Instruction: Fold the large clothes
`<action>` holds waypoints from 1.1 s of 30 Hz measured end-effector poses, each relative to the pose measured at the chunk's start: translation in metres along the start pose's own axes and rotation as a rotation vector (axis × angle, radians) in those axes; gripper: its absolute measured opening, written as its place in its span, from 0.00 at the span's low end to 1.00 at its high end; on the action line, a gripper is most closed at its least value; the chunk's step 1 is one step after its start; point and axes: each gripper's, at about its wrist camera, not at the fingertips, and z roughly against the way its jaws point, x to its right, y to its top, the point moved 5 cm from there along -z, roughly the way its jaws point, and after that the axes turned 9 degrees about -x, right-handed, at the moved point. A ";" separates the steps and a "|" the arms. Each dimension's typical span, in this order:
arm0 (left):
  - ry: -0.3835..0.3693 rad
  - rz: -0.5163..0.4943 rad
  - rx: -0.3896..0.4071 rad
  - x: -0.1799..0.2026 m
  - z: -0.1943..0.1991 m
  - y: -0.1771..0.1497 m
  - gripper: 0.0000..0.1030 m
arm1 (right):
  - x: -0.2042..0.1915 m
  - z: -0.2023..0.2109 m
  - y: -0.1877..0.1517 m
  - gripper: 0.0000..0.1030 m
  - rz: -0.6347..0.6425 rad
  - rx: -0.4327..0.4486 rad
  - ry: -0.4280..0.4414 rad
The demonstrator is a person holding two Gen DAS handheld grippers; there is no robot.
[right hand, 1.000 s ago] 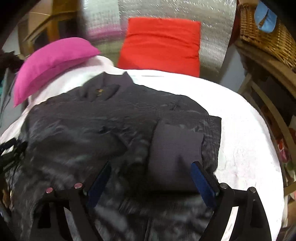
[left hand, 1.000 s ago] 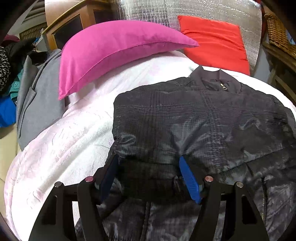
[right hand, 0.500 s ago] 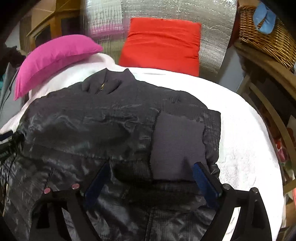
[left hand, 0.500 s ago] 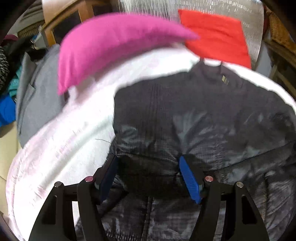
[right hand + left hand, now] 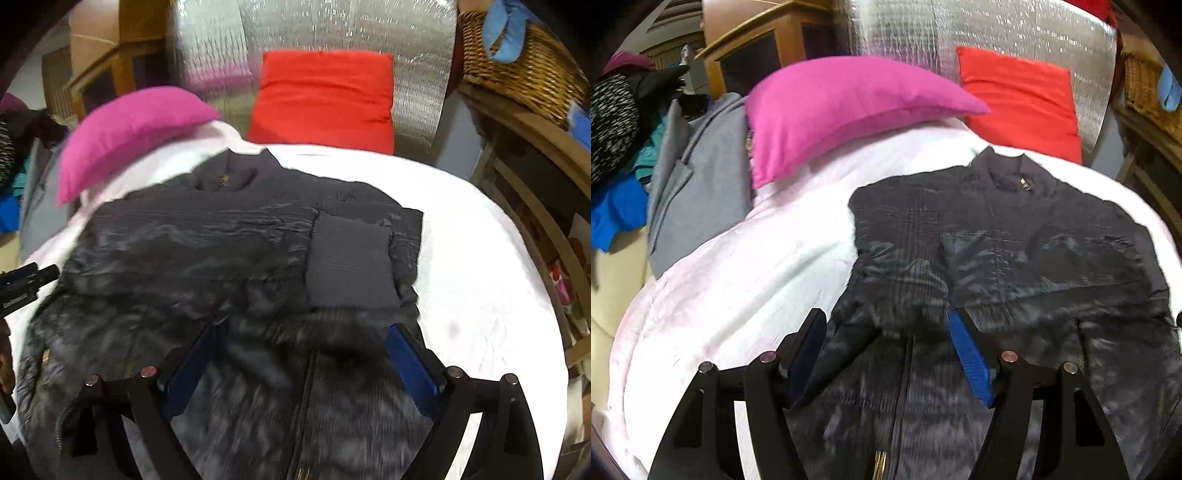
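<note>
A dark shiny jacket [image 5: 1015, 251] lies on the white-covered bed [image 5: 746, 273], collar toward the pillows; it also shows in the right wrist view [image 5: 207, 251]. Its knit cuff [image 5: 347, 266] is folded onto the right side of the body. My left gripper [image 5: 890, 347] is open, its jaws wide apart above the jacket's left lower part. My right gripper [image 5: 303, 354] is open, its jaws wide apart above the jacket's right lower part, just below the cuff. Neither holds cloth. The left gripper's tip shows at the left edge of the right wrist view [image 5: 26, 284].
A pink pillow [image 5: 842, 107] and a red pillow [image 5: 1023, 99] lie at the head of the bed against a silver foil backing. Grey and blue clothes [image 5: 690, 173] pile at the left. A wicker basket [image 5: 517, 62] sits on a wooden shelf at the right.
Both grippers have pulled back and lifted away from the jacket, so more of the bed and pillows shows. Both stayed open. The jacket has not visibly moved.
</note>
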 end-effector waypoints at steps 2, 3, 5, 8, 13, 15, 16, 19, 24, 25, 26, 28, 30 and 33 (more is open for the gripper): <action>-0.018 0.016 0.019 -0.004 0.018 -0.008 0.68 | 0.001 0.023 -0.018 0.92 -0.018 0.019 0.032; -0.025 0.024 0.033 -0.007 0.031 -0.014 0.68 | -0.001 0.029 -0.025 0.92 -0.025 0.028 0.045; -0.036 0.032 0.053 -0.009 0.046 -0.024 0.68 | -0.003 0.046 -0.044 0.92 -0.036 0.035 0.070; -0.058 0.042 0.071 -0.012 0.071 -0.043 0.68 | -0.005 0.062 -0.068 0.92 -0.061 0.037 0.099; -0.068 0.036 0.094 -0.014 0.098 -0.067 0.68 | -0.008 0.080 -0.108 0.92 -0.114 0.026 0.141; -0.072 0.039 0.099 -0.016 0.105 -0.073 0.68 | -0.008 0.084 -0.121 0.92 -0.140 0.019 0.159; -0.075 0.044 0.104 -0.018 0.110 -0.076 0.68 | -0.007 0.085 -0.126 0.92 -0.148 0.020 0.164; -0.072 0.041 0.108 -0.020 0.118 -0.083 0.68 | -0.005 0.090 -0.142 0.92 -0.186 0.021 0.179; -0.065 0.048 0.116 -0.023 0.130 -0.094 0.68 | -0.003 0.097 -0.159 0.92 -0.215 0.028 0.188; -0.066 0.050 0.118 -0.024 0.131 -0.095 0.68 | -0.003 0.098 -0.161 0.92 -0.215 0.030 0.186; -0.067 0.051 0.118 -0.023 0.132 -0.096 0.68 | -0.003 0.100 -0.163 0.92 -0.216 0.032 0.183; -0.069 0.053 0.116 -0.023 0.132 -0.099 0.68 | -0.003 0.102 -0.166 0.92 -0.216 0.035 0.182; -0.069 0.051 0.117 -0.022 0.133 -0.101 0.68 | -0.003 0.106 -0.168 0.92 -0.216 0.044 0.178; -0.072 0.050 0.115 -0.021 0.133 -0.104 0.68 | -0.002 0.111 -0.170 0.92 -0.222 0.055 0.178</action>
